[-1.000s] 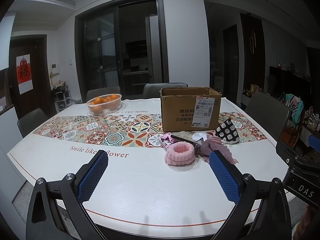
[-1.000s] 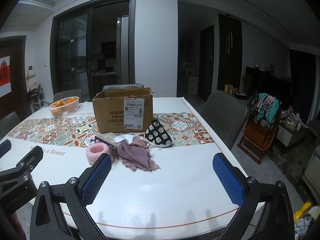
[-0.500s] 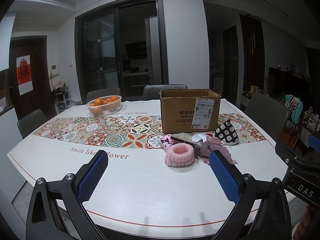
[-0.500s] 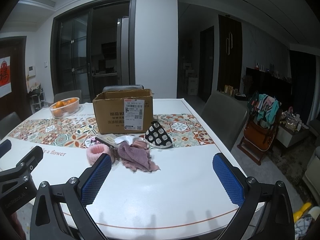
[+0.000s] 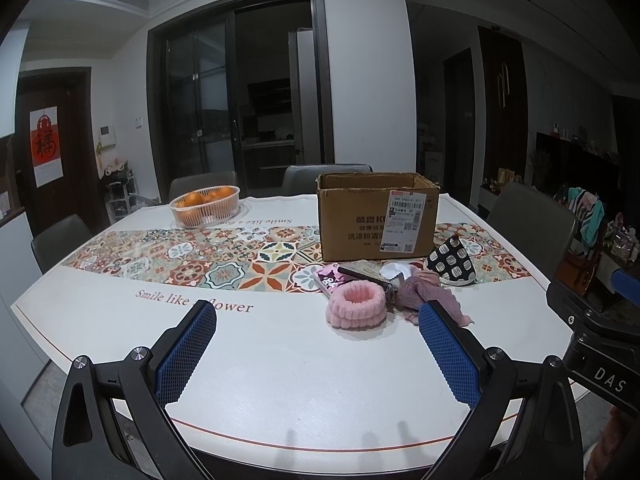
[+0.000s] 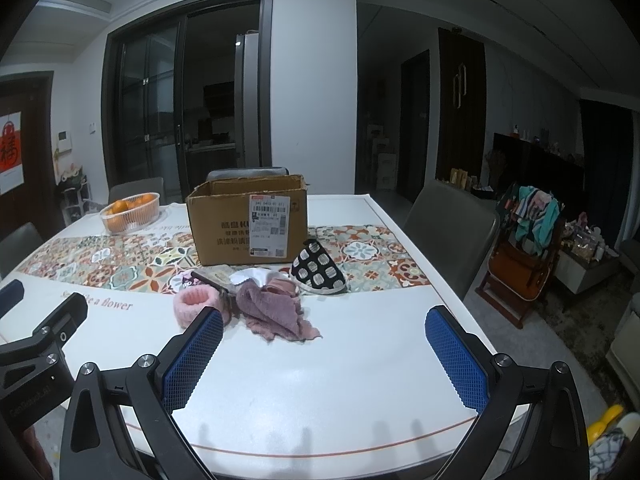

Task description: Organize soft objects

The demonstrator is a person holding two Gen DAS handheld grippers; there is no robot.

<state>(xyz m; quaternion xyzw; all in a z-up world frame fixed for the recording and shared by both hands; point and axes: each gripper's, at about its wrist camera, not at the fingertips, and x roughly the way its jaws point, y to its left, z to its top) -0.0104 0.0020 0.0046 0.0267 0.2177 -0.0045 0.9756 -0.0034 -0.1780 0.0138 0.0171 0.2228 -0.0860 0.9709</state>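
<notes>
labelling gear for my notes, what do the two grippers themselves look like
The left gripper and right gripper match: black angular frames with silver screw heads, and two fingers faced with blue diamond-textured pads. The right gripper's black body carries white "DAS" lettering. No cables or sleeves show.

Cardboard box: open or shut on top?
Open. The cardboard box stands upright with no flaps over its top; its contents cannot be seen.

Two fisheye views look forward from just above the near edge of a white table (image 5: pixel 280 380), side by side and facing the same way, the left view set further left, and both share the cardboard box (image 5: pixel 376 216) (image 6: pixel 248 220) and fruit basket (image 5: pixel 205 205) (image 6: pixel 130 212) further back.
</notes>
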